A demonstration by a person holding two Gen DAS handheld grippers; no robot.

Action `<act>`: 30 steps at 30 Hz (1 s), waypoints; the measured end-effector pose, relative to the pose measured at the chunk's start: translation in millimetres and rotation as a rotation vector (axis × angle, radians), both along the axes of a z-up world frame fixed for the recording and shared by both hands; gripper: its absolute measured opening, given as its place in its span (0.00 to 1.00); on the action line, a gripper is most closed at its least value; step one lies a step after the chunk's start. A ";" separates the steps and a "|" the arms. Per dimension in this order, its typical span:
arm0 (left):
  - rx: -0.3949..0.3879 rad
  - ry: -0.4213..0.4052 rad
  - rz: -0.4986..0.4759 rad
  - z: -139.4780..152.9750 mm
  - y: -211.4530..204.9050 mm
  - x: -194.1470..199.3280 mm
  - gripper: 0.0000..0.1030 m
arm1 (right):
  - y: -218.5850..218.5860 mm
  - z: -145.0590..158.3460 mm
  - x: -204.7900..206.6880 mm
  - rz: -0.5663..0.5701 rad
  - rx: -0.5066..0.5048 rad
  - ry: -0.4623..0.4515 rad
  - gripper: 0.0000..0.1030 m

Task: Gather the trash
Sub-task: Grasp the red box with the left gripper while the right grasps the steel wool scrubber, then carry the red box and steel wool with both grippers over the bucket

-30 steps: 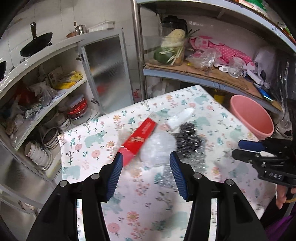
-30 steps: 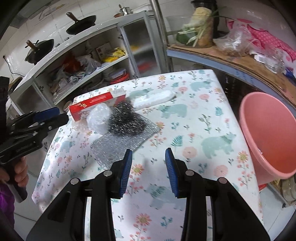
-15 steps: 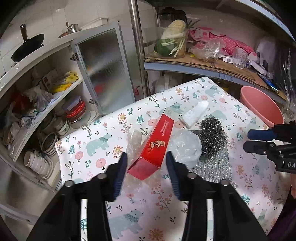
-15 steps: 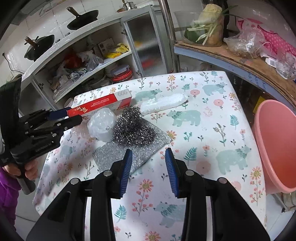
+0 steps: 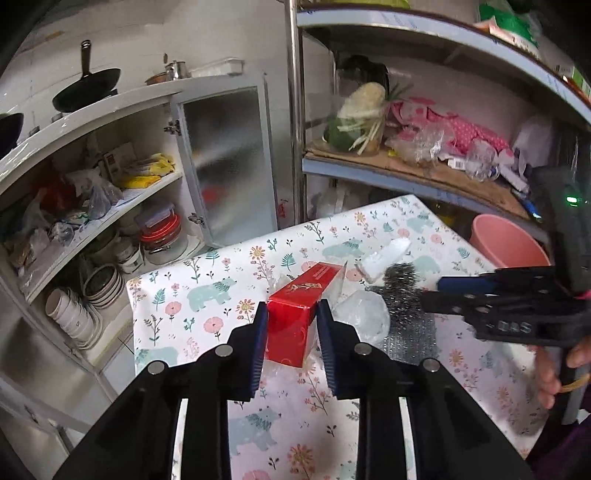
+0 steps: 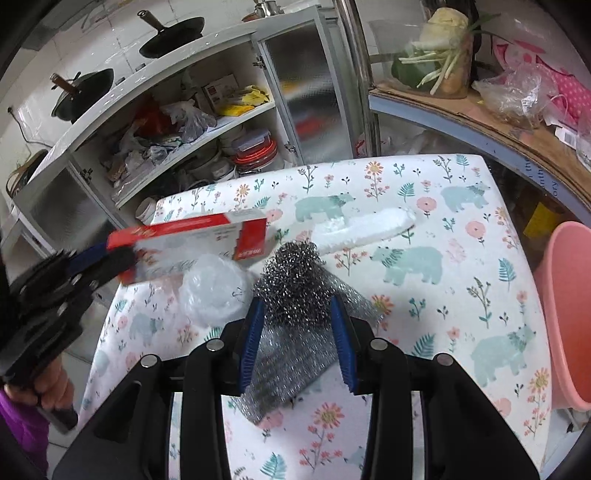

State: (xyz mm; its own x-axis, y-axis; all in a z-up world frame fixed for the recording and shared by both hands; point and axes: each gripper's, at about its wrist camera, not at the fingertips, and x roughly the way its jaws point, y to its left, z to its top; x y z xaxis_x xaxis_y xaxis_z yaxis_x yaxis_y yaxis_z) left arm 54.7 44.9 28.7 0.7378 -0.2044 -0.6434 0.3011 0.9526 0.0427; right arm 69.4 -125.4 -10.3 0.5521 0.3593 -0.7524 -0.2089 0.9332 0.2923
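Our left gripper (image 5: 291,325) had its blue pads pressed against both sides of a red carton (image 5: 295,325), gripping its near end; in the right wrist view the carton (image 6: 192,247) was tilted up off the cloth, though motion blur made its exact lift hard to judge. Our right gripper (image 6: 297,336) stood partly open, its jaws straddling a steel wool scourer (image 6: 295,284) without visibly pinching it. The scourer sat on a silvery scouring cloth (image 6: 291,358), which lay flat beneath the right fingers. Just beside the scourer, on its left, lay a crumpled clear plastic wad (image 6: 214,291), and beyond it a white wrapped packet (image 6: 365,229) rested apart from the rest.

All of this lay on a table covered by a floral, bear-patterned tablecloth (image 6: 424,302). A pink plastic bucket (image 6: 565,314) stood off the table's right edge. Behind the table, an open white cupboard (image 6: 207,122) with a frosted glass door held stacked bowls, lidded containers and bags, with two dark woks (image 6: 173,33) on top. To the right, a metal shelf (image 6: 480,114) lined with cardboard carried a jar of vegetables and plastic bags.
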 end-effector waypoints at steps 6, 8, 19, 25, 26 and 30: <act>-0.041 0.002 0.046 5.0 1.9 -17.2 0.24 | 4.5 -4.3 18.5 -0.018 0.037 0.011 0.37; -0.063 -0.005 0.067 6.9 -0.3 -24.4 0.24 | 7.0 -9.4 24.6 -0.020 0.025 0.016 0.37; -0.108 -0.046 0.164 19.7 2.2 -52.7 0.24 | 13.4 -10.8 23.5 0.013 -0.004 -0.018 0.08; -0.133 -0.040 0.199 20.3 6.2 -56.2 0.24 | 5.3 2.0 3.4 0.027 0.007 -0.042 0.07; -0.139 -0.037 0.201 19.9 6.7 -55.6 0.24 | 2.7 4.7 -0.5 0.026 0.007 -0.047 0.07; -0.142 -0.036 0.198 20.9 1.0 -58.1 0.24 | -9.2 14.9 -13.1 0.012 0.031 -0.059 0.07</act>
